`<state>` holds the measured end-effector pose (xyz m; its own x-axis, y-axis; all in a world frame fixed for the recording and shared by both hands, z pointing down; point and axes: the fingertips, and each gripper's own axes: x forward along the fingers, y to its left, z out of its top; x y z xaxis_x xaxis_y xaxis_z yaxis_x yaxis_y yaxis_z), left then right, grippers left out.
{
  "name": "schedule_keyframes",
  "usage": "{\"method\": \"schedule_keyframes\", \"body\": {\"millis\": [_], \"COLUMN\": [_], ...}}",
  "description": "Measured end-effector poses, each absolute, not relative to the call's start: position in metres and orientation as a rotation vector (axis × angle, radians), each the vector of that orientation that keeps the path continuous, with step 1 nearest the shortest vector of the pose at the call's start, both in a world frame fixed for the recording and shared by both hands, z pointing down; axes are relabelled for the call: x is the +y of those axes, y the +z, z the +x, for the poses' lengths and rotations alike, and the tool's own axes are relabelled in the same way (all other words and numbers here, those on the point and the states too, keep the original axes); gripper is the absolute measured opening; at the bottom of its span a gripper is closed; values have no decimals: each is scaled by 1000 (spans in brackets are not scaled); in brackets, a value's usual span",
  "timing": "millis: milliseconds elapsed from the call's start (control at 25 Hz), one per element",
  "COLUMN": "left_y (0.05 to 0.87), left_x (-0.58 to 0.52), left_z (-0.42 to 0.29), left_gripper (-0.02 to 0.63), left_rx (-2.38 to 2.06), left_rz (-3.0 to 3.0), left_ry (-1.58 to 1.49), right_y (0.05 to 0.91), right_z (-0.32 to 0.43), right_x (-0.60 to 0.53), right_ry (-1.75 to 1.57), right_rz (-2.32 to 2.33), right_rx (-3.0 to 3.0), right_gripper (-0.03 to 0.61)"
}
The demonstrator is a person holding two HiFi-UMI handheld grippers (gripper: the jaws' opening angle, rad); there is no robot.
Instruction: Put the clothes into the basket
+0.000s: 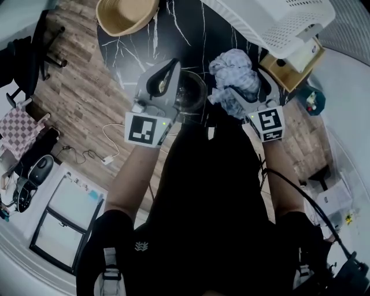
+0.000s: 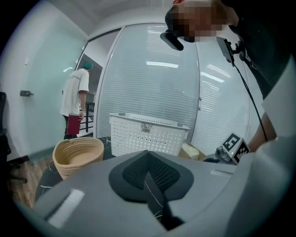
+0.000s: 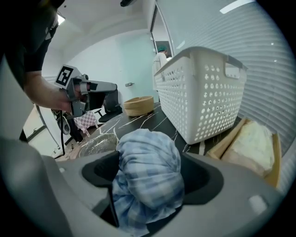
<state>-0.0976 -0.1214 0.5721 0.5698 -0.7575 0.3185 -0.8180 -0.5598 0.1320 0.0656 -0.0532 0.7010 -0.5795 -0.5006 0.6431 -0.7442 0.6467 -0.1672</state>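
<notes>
Reading right gripper (image 3: 152, 161) as spread wide: dark gaps on both sides between pads and load, so no squeeze. Seeing cloth (image 3: 147, 180), blue-white check, balled up between those jaws, bulging above them and sagging down through the slot. Same bundle in head view at 11 o'clock of the right marker cube, over the table (image 1: 133, 52), black with white veins. Cannot tell whether it touches the tabletop.

Reading left gripper (image 2: 148, 152) as closed, tips meeting in a point, gripping nothing.

Outward from there:
- basket (image 3: 203, 92): white, perforated, on the table at 1 o'clock of the right gripper, near but apart. Dead ahead at 12 o'clock in left gripper view. Cloth outside it.
- glass bowl (image 1: 191, 92): clear, on the table, just beside the left gripper at its 3 o'clock in head view, between the two grippers. At 9 o'clock of the cloth in right gripper view.
- woven bowl (image 1: 124, 14): tan, at 11 o'clock of the left gripper in head view, at the table's far edge, well apart from the basket.
- box (image 3: 252, 143): tan, open, pale contents, just beside the basket at 3 o'clock in right gripper view.
- person (image 2: 76, 99): background at 10 o'clock in left gripper view, white top, red item in hand.
</notes>
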Motion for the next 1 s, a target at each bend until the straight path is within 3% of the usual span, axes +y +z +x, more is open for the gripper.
{"method": "schedule_keyframes", "body": {"millis": [320, 720, 1000], "left_y": [576, 561, 540], "left_x": [-114, -111, -115], "left_z": [-107, -107, -106], "left_gripper": [6, 6, 6], "left_rx": [-1340, -1360, -1372], "left_rz": [2509, 2518, 2542], "left_ry": [341, 323, 304], "right_y": [722, 715, 691], "right_z": [60, 63, 61], "right_x": [-54, -49, -44], "right_ry": [650, 737, 766], "right_rz": [867, 853, 890], "right_rx": [-2272, -2251, -2294], "right_gripper": [406, 246, 235]}}
